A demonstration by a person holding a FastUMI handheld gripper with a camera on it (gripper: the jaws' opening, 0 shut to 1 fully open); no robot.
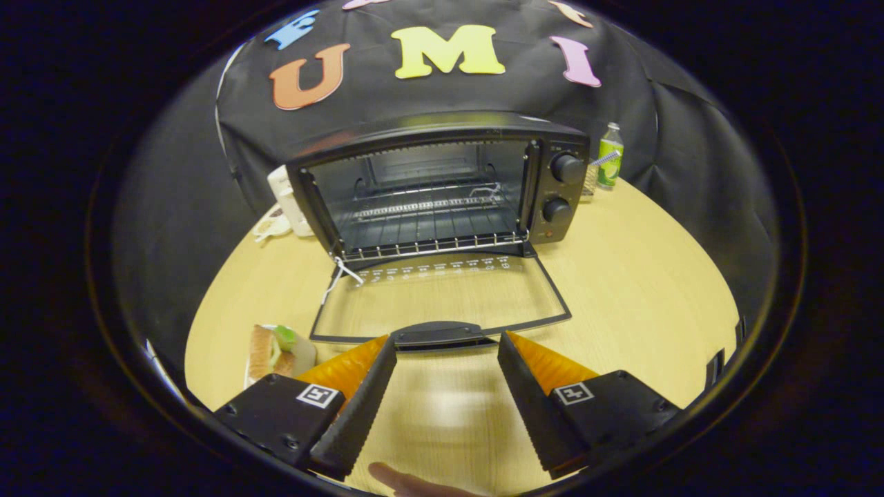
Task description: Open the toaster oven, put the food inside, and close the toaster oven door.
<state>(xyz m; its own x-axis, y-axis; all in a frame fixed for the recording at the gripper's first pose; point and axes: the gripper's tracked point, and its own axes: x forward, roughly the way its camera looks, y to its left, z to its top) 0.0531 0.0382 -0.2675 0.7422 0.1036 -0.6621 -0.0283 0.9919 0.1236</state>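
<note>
Gripper: I am holding the gripper [447, 345] low in the frame with its fingers spread wide and released, grasping nothing; the tips are sitting to either side of the door handle [438, 335], not pressing on it.
Stray detail: a fingertip [407, 481] is showing at the very bottom of the frame, between the fingers.
Door: the glass door [442, 300] is lying folded down flat over the table [635, 276], just ahead of the fingers, so I am judging the opening step done.
Toaster oven: the toaster oven [442, 186] is sitting at the centre of the frame beyond the door, its cavity open and the wire rack [431, 207] bare; two knobs [563, 186] are showing on its right panel.
Food: the sandwich [271, 351] is resting on a plate [304, 352] at the lower left of the frame, just beside the left finger and still outside the oven.
Background: a green bottle [610, 155] is standing at the upper right, behind the oven.
Step in hand: I am moving from opening to loading, as I read it.
Next move: I am needing to swing left, straddle the sandwich and squeeze gently, since it looks soft, then carry it over the lowered door onto the rack.
</note>
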